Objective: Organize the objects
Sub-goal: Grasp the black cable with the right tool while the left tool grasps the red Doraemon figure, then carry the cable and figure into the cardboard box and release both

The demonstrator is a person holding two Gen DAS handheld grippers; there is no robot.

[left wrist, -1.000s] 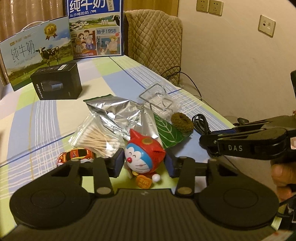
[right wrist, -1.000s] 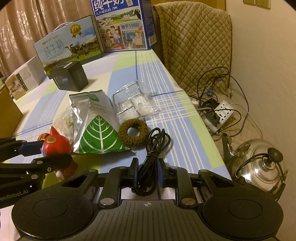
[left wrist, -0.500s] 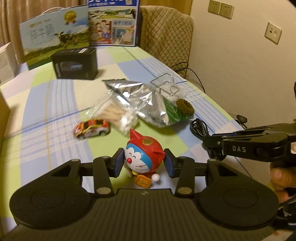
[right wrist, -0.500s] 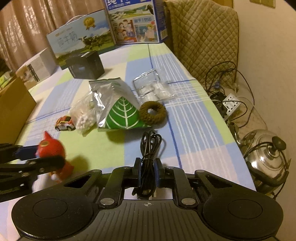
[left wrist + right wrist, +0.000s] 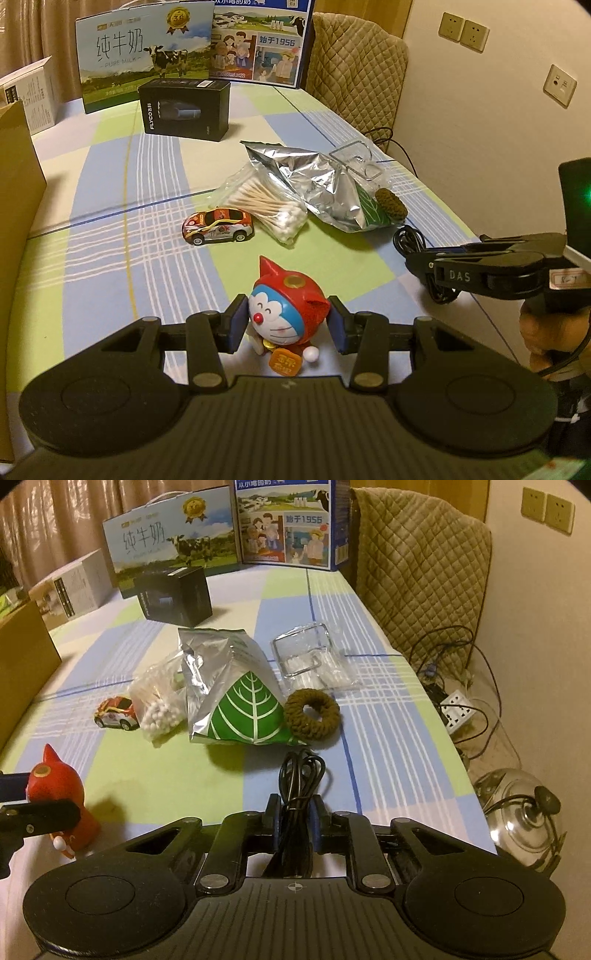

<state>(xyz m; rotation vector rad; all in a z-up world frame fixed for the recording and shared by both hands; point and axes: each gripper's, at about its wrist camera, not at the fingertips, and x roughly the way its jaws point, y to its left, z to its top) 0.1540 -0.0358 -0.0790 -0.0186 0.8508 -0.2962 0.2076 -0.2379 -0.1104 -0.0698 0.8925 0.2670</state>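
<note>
Gripping Doraemon figurine [image 5: 286, 317], left gripper [image 5: 287, 324] is pinching round head; right gripper [image 5: 295, 825] is clamping coiled black cable [image 5: 298, 794]. Risks: figurine slipping, loops snagging.

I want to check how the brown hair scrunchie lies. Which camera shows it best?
The right wrist view: the brown scrunchie appears whole, lying flat as an open ring beside the leaf-print foil bag. In the left wrist view it sits farther off, edge-on and partly hidden behind that bag.
</note>
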